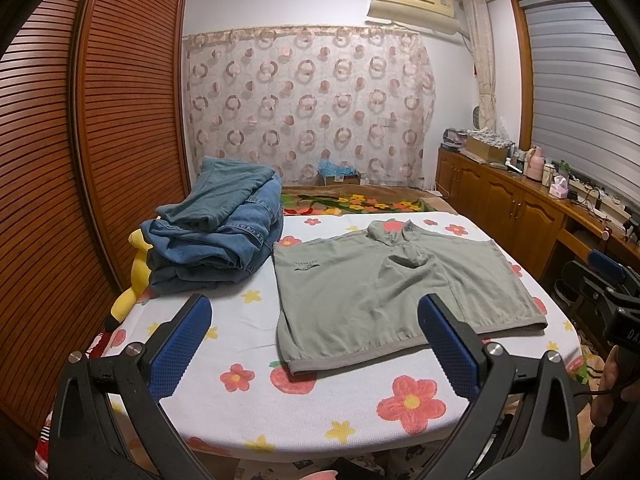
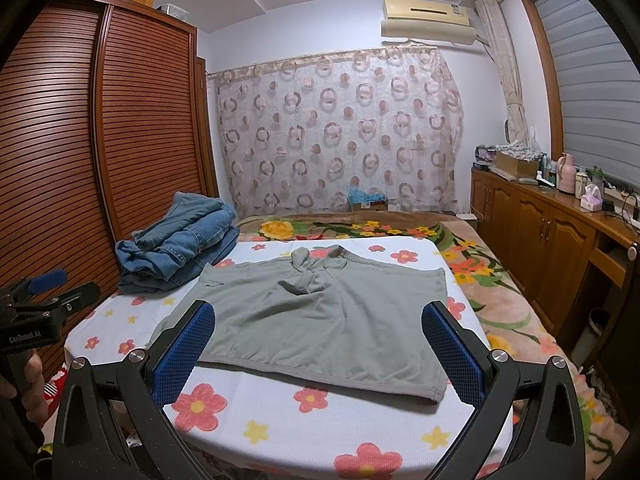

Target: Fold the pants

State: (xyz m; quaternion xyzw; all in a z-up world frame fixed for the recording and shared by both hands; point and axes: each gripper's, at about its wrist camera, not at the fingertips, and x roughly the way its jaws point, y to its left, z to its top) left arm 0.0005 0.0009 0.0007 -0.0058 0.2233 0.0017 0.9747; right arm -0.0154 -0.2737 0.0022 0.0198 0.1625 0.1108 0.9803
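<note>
On the floral table [image 1: 240, 344], grey-green shorts [image 1: 384, 292] lie flat, unfolded.
Both claws, left claw [image 1: 316, 344] and right claw [image 2: 320, 348], gape empty; pinch matching hem corners, fold evenly.

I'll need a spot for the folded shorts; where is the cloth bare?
Bare cloth: the near strip in front of the shorts, and the patch between the shorts and the near-left edge. The far-left corner is crowded by the jeans pile.

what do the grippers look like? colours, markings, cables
Both alike: the left gripper and right gripper have black frames, silver pivot bolts and blue textured pads on the jaws. White lettering marks the bodies. A thin black cable trails beside the right one.
</note>
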